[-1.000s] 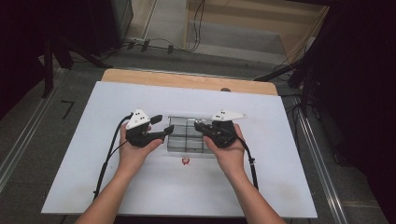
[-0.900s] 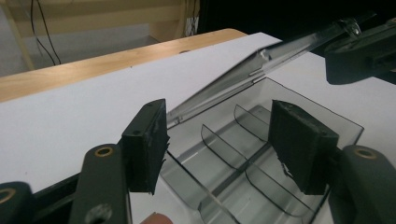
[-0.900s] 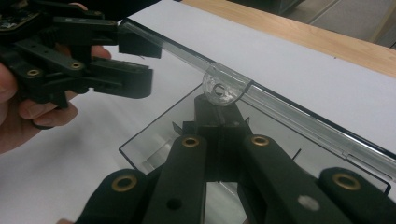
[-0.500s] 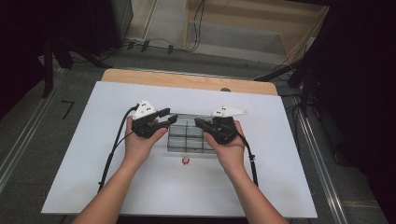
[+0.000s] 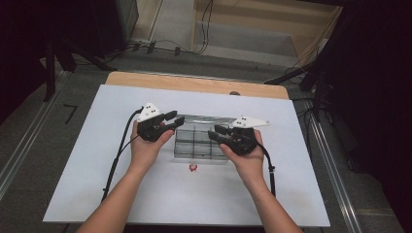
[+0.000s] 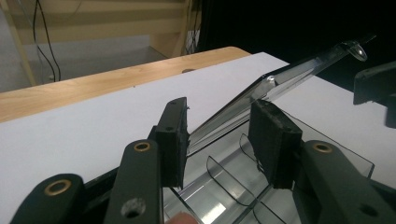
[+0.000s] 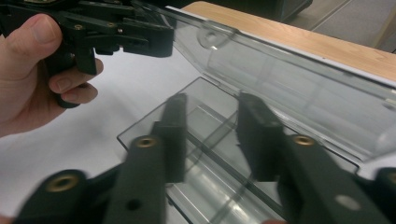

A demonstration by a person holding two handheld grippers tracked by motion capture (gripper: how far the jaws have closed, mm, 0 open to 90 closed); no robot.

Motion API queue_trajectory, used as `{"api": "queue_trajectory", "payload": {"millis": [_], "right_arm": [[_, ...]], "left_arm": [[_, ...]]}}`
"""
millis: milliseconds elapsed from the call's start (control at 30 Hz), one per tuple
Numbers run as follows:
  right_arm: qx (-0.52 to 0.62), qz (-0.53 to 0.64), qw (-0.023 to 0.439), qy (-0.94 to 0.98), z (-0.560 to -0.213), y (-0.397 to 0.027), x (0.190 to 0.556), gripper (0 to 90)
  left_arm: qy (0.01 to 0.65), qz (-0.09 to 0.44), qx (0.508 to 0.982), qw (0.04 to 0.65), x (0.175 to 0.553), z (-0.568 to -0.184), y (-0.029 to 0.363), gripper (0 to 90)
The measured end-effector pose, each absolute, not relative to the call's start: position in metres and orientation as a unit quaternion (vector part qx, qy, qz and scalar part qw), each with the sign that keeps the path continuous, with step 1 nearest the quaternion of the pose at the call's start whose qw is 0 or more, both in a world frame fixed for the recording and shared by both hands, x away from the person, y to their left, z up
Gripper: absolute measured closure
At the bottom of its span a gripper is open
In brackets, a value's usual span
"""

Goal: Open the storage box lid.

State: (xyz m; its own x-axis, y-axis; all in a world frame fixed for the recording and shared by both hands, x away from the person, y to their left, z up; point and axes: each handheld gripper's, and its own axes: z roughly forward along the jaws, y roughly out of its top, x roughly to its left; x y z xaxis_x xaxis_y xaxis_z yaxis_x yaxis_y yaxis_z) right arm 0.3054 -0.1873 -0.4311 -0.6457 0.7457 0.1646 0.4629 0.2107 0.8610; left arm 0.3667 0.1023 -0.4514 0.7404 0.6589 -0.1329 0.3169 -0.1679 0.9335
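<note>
Clear plastic compartment box (image 5: 200, 142) at the middle of the white table top (image 5: 97, 160), lid (image 5: 204, 119) now raised higher off the base than half a second ago and tilted back toward the far side. Left gripper (image 5: 171, 119) shifted up and toward the far left corner of the box since the earlier frame, jaws well apart and closed on nothing; in the left gripper view (image 6: 219, 135) the raised lid (image 6: 280, 81) slanting between and beyond the two pads, contact with it impossible to tell. Right gripper (image 5: 217, 132) little changed, poised at the right end of the box, jaws parted and empty (image 7: 210, 135), blurred in its own view. Left hand (image 7: 32, 70) wrapped round the other gripper at the top left of the right gripper view.

White sheet laid over a wooden table (image 5: 194, 83), a bare wood strip along the far edge. Beyond it a grey floor with trailing cables (image 5: 160, 46), a pale wooden frame (image 5: 272, 19) and dark surroundings either side. Small red item (image 5: 193, 168) on the sheet just in front of the box, too small to identify.

Inside the box (image 7: 205, 154), curved clear dividers forming several compartments; nothing visible in those on show.
</note>
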Motion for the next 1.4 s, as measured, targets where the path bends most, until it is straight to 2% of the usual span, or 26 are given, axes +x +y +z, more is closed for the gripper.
{"api": "queue_trajectory", "payload": {"millis": [300, 433, 733, 800, 867, 1000, 1067, 1200, 1400], "right_arm": [[0.408, 0.506, 0.168, 0.742, -0.431, -0.217, 0.300, 31.2], [0.420, 0.512, 0.169, 0.730, -0.432, -0.229, 0.303, 23.8], [0.428, 0.523, 0.175, 0.716, -0.439, -0.240, 0.317, 22.6], [0.422, 0.530, 0.173, 0.715, -0.441, -0.243, 0.322, 13.1], [0.415, 0.537, 0.177, 0.713, -0.442, -0.245, 0.325, 7.3], [0.414, 0.542, 0.187, 0.707, -0.444, -0.248, 0.332, 7.2], [0.412, 0.543, 0.188, 0.707, -0.445, -0.248, 0.334, 0.0], [0.416, 0.546, 0.169, 0.708, -0.449, -0.249, 0.342, 0.0], [0.429, 0.545, 0.164, 0.701, -0.455, -0.247, 0.353, 0.1]], "left_arm": [[0.333, 0.150, 0.741, 0.564, 0.370, -0.447, 0.099, 56.7], [0.329, 0.152, 0.742, 0.564, 0.372, -0.445, 0.097, 56.7], [0.335, 0.146, 0.739, 0.566, 0.376, -0.445, 0.099, 57.5], [0.336, 0.146, 0.737, 0.568, 0.376, -0.445, 0.098, 57.4], [0.332, 0.149, 0.739, 0.566, 0.376, -0.444, 0.096, 57.0], [0.333, 0.148, 0.739, 0.566, 0.379, -0.444, 0.097, 57.1], [0.334, 0.148, 0.740, 0.566, 0.380, -0.444, 0.096, 57.2], [0.335, 0.147, 0.741, 0.564, 0.383, -0.445, 0.095, 57.5], [0.339, 0.140, 0.741, 0.563, 0.388, -0.446, 0.097, 59.0]]}}
